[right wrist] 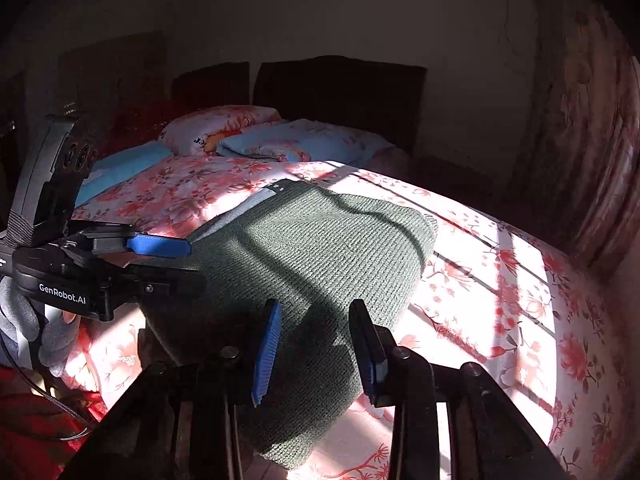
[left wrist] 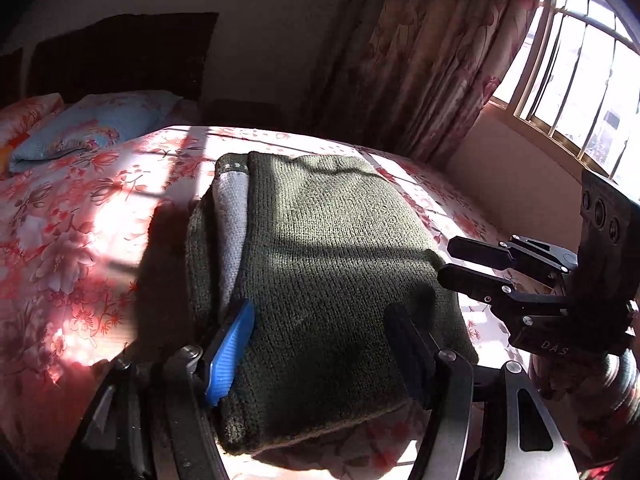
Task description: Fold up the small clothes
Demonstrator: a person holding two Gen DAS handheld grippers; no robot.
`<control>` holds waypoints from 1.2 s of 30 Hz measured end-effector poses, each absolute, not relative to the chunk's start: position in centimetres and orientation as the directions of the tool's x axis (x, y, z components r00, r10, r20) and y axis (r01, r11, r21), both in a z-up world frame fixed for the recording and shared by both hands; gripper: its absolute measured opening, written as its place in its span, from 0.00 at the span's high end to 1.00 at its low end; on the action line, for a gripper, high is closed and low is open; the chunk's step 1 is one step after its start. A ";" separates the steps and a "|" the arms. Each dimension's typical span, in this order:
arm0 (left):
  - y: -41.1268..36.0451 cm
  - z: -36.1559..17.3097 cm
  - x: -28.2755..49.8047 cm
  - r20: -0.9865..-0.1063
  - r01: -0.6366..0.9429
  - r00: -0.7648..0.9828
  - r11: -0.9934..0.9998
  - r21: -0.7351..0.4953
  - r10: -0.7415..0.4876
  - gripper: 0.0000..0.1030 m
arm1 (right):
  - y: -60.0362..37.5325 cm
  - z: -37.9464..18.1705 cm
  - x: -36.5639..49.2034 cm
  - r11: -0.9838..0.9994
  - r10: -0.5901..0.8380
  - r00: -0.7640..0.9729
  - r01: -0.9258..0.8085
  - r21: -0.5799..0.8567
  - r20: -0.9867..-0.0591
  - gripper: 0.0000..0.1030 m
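A dark green knitted garment point(left wrist: 320, 264) lies folded into a thick rectangle on the floral bedsheet point(left wrist: 72, 216), with a light grey layer point(left wrist: 232, 220) showing at its left edge. My left gripper point(left wrist: 320, 332) is open, its fingers spread over the garment's near end. My right gripper point(right wrist: 316, 332) is open above the garment's point(right wrist: 320, 264) near corner. In the left wrist view the right gripper point(left wrist: 452, 260) hovers beside the garment's right edge. In the right wrist view the left gripper point(right wrist: 196, 264) sits at the garment's left edge.
Pillows point(right wrist: 280, 140) lie at the head of the bed against a dark headboard point(right wrist: 340, 88). A floral curtain point(left wrist: 420, 60) and a barred window point(left wrist: 580, 60) stand to the right. A red cloth and cable point(right wrist: 48, 420) lie at the near left.
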State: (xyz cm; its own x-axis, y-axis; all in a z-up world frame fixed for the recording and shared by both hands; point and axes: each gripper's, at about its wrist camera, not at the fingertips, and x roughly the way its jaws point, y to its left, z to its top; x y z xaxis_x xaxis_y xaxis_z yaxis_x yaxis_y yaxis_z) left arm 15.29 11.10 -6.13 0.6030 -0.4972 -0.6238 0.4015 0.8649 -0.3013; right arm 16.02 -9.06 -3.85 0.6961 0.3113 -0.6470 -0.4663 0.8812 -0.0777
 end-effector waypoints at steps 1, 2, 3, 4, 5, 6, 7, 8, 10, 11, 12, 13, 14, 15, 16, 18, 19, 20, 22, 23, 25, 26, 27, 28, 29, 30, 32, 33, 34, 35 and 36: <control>11.1 -6.1 15.3 -0.629 0.398 0.601 0.867 -0.299 -0.493 0.00 | -9.3 -4.6 16.8 0.876 0.335 0.665 -0.480 -0.039 -0.668 0.65; 11.2 -6.1 15.4 -0.632 0.393 0.601 0.870 -0.298 -0.489 0.00 | -10.0 -4.5 16.9 0.873 0.376 0.665 -0.488 0.006 -0.645 0.65; 11.2 -6.0 15.4 -0.634 0.391 0.599 0.870 -0.300 -0.488 0.00 | -10.6 -4.4 17.1 0.872 0.396 0.652 -0.487 0.043 -0.647 0.65; 11.2 -6.0 15.4 -0.635 0.390 0.599 0.870 -0.300 -0.487 0.00 | -10.8 -4.2 17.2 0.875 0.396 0.649 -0.481 0.053 -0.650 0.67; 11.1 -6.1 15.3 -0.637 0.389 0.602 0.874 -0.293 -0.482 0.00 | -10.9 -3.8 17.2 0.883 0.379 0.662 -0.469 0.037 -0.646 0.67; 11.0 -6.1 15.4 -0.638 0.386 0.606 0.877 -0.286 -0.475 0.00 | -11.0 -3.4 17.3 0.892 0.351 0.683 -0.452 0.007 -0.641 0.67; 10.9 -6.1 15.3 -0.639 0.383 0.610 0.881 -0.279 -0.468 0.00 | -11.1 -2.7 17.5 0.898 0.337 0.699 -0.440 -0.008 -0.631 0.67; 10.7 -6.1 15.3 -0.641 0.380 0.614 0.884 -0.272 -0.462 0.00 | -11.2 -2.2 17.9 0.901 0.340 0.709 -0.435 -0.003 -0.618 0.67; 10.4 -6.1 15.1 -0.644 0.374 0.622 0.892 -0.255 -0.445 0.00 | -11.4 -1.3 19.2 0.901 0.366 0.717 -0.434 0.032 -0.592 0.67; 10.3 -6.1 15.1 -0.648 0.368 0.626 0.897 -0.245 -0.434 0.00 | -11.2 -1.2 20.0 0.896 0.376 0.710 -0.441 0.041 -0.595 0.67; 10.1 -6.1 15.1 -0.651 0.364 0.629 0.901 -0.235 -0.424 0.00 | -10.8 -1.6 21.0 0.894 0.368 0.697 -0.446 0.030 -0.615 0.67; 9.9 -6.1 15.0 -0.656 0.361 0.632 0.906 -0.222 -0.413 0.00 | -10.4 -2.5 22.1 0.893 0.352 0.670 -0.450 0.019 -0.653 0.67; 9.8 -6.1 15.0 -0.660 0.359 0.635 0.909 -0.210 -0.403 0.00 | -10.0 -3.3 22.9 0.890 0.337 0.646 -0.456 0.008 -0.685 0.66; 9.6 -6.1 15.0 -0.663 0.358 0.638 0.913 -0.195 -0.392 0.00 | -9.9 -3.5 22.9 0.887 0.337 0.654 -0.462 -0.006 -0.677 0.66; 9.5 -6.1 14.9 -0.665 0.359 0.640 0.915 -0.184 -0.385 0.00 | -9.8 -3.4 22.9 0.885 0.332 0.657 -0.464 -0.016 -0.677 0.66; 9.5 -6.1 14.8 -0.662 0.362 0.642 0.914 -0.182 -0.386 0.00 | -9.7 -2.9 22.7 0.894 0.310 0.670 -0.447 -0.033 -0.675 0.66; 9.5 -6.2 14.8 -0.659 0.362 0.642 0.913 -0.188 -0.391 0.00 | -9.6 -2.6 22.7 0.900 0.302 0.683 -0.435 -0.038 -0.665 0.66; 9.4 -6.2 14.8 -0.657 0.362 0.643 0.913 -0.190 -0.392 0.00 | -9.5 -2.3 22.7 0.901 0.305 0.691 -0.432 -0.036 -0.656 0.66; 9.1 -6.2 14.7 -0.658 0.365 0.648 0.915 -0.172 -0.383 0.00 | -9.2 -1.8 23.3 0.903 0.304 0.706 -0.428 -0.043 -0.639 0.66; 8.9 -6.3 14.7 -0.658 0.366 0.652 0.916 -0.163 -0.378 0.00 | -9.0 -1.8 23.8 0.903 0.298 0.707 -0.427 -0.051 -0.642 0.65; 8.6 -6.4 14.5 -0.661 0.366 0.658 0.920 -0.137 -0.361 0.00 | -8.4 -2.4 25.4 0.905 0.261 0.698 -0.418 -0.083 -0.667 0.65; 8.5 -6.4 14.5 -0.661 0.368 0.658 0.920 -0.136 -0.361 0.00 | -8.3 -3.0 26.3 0.907 0.239 0.685 -0.411 -0.094 -0.689 0.65; 8.5 -6.4 14.5 -0.662 0.368 0.658 0.920 -0.132 -0.358 0.00 | -8.5 -3.7 27.1 0.908 0.238 0.665 -0.410 -0.080 -0.708 0.65; 8.5 -6.4 14.5 -0.662 0.369 0.658 0.920 -0.131 -0.358 0.00 | -8.9 -4.0 27.7 0.913 0.257 0.650 -0.405 -0.040 -0.715 0.64; 8.5 -6.4 14.5 -0.662 0.370 0.657 0.919 -0.136 -0.362 0.00 | -9.3 -3.9 27.9 0.920 0.271 0.645 -0.392 -0.005 -0.714 0.64; 8.6 -6.4 14.5 -0.661 0.370 0.656 0.919 -0.138 -0.364 0.00 | -9.6 -3.6 28.0 0.926 0.276 0.646 -0.377 0.017 -0.711 0.64; 8.6 -6.4 14.5 -0.660 0.370 0.656 0.918 -0.140 -0.365 0.00 | -9.9 -2.9 27.2 0.935 0.274 0.675 -0.353 0.026 -0.685 0.64; 8.5 -6.4 14.5 -0.660 0.371 0.657 0.918 -0.139 -0.365 0.00 | -10.0 -2.7 26.7 0.936 0.276 0.688 -0.351 0.025 -0.671 0.64; 8.5 -6.4 14.5 -0.660 0.371 0.658 0.919 -0.136 -0.363 0.00 | -10.1 -2.5 26.2 0.938 0.272 0.693 -0.345 0.024 -0.667 0.64; 8.3 -6.4 14.4 -0.661 0.370 0.659 0.920 -0.128 -0.358 0.00 | -10.2 -2.4 25.6 0.941 0.270 0.695 -0.338 0.028 -0.667 0.64; 8.3 -6.4 14.4 -0.663 0.371 0.660 0.921 -0.122 -0.354 0.00 | -10.4 -2.2 24.8 0.939 0.283 0.693 -0.342 0.043 -0.663 0.64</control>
State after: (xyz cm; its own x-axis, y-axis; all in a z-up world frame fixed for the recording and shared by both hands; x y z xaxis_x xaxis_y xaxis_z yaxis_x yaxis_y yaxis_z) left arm 14.41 8.30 -6.42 0.6602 -0.3538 -0.6625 0.3709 0.9206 -0.1220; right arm 24.78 -10.41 -2.17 0.6934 0.2831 -0.6626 -0.3421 0.9387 0.0430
